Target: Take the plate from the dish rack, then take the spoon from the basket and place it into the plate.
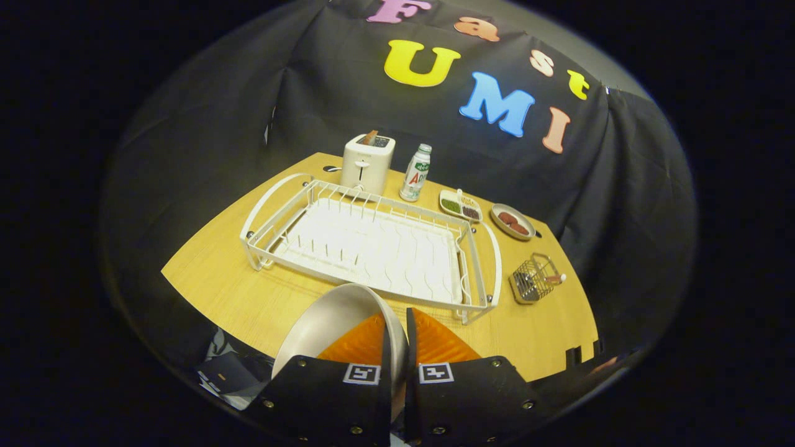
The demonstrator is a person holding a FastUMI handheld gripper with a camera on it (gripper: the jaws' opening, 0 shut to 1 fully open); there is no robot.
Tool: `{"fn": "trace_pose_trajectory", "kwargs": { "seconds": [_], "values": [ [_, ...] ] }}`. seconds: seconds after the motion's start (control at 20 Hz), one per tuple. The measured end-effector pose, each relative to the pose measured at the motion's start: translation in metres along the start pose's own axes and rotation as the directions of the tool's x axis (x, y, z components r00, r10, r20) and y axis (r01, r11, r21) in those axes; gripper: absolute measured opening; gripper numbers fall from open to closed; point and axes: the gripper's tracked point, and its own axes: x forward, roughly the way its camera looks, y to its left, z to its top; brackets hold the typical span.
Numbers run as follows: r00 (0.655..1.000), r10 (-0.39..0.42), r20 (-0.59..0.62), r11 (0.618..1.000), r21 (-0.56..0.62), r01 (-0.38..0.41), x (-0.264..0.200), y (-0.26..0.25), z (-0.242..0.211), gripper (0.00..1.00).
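Note:
My gripper [398,323] is shut on the rim of a pale, round plate [329,323]. The plate hangs tilted on edge above the near side of the wooden table [236,292], with most of it left of my fingers. Beyond the fingers lies the white wire dish rack [372,245], its tray bare. To the right of the rack, a small wire basket [535,279] lies near the table's right side. A spoon handle [554,279] pokes out of the basket.
A white toaster [367,162] and a bottle [416,173] stand behind the rack. A small divided dish [460,205] and a round plate with brown food [512,221] sit at the back right. Black cloth walls surround the table.

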Motion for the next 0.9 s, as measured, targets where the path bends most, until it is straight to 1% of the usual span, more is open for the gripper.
{"fn": "trace_pose_trajectory", "kwargs": {
  "seconds": [0.2, 0.4, 0.7, 0.9],
  "values": [
    [0.998, 0.013, -0.062, 0.992, 0.13, -0.005, 0.016, -0.014, -0.025, 0.08],
    [0.995, 0.011, -0.102, 0.97, 0.243, 0.015, 0.032, -0.034, -0.037, 0.09],
    [0.991, -0.021, -0.13, 0.931, 0.359, 0.067, 0.052, -0.069, -0.043, 0.09],
    [0.986, -0.029, -0.163, 0.912, 0.4, 0.094, 0.067, -0.083, -0.052, 0.08]
  ]
}}
